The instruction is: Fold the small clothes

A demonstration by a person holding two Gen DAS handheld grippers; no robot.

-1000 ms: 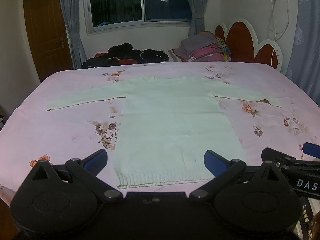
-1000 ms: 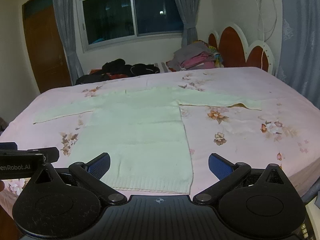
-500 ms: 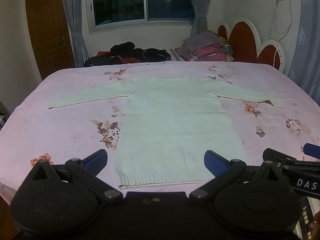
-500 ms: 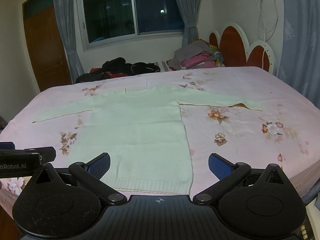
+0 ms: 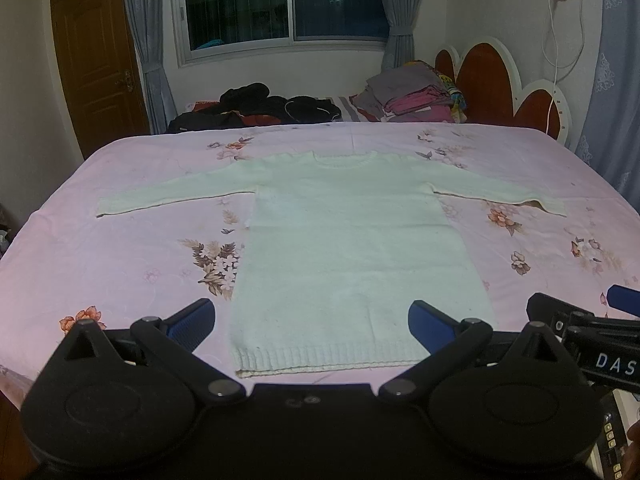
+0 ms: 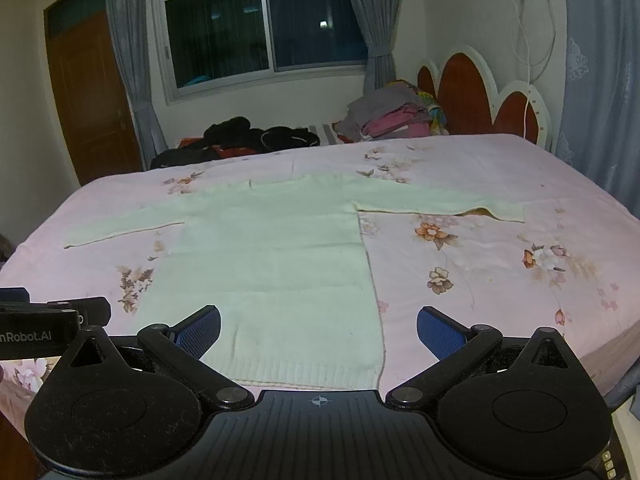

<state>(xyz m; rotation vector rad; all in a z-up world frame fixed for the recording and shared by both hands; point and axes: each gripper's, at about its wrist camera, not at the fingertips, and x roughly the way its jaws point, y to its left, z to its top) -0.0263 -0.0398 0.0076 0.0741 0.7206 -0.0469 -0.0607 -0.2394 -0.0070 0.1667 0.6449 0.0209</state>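
Note:
A pale cream knit sweater (image 5: 352, 248) (image 6: 272, 264) lies flat on the pink floral bedsheet, both sleeves spread out sideways and the ribbed hem nearest me. My left gripper (image 5: 312, 320) hovers open just short of the hem, its blue pads wide apart with nothing between them. My right gripper (image 6: 318, 328) is open too, over the hem's right corner. In the left wrist view the right gripper shows at the right edge; in the right wrist view the left gripper shows at the left edge.
The bed (image 5: 120, 248) fills the foreground. A pile of dark clothes (image 5: 256, 108) and a stack of folded clothes (image 5: 412, 96) sit at its far side. Red headboard (image 5: 488, 76) on the right, wooden door (image 5: 100, 60) on the left, window behind.
Both views have tilted up slightly, so the sweater sits a little lower in frame. The grippers stay open and the sweater has not moved.

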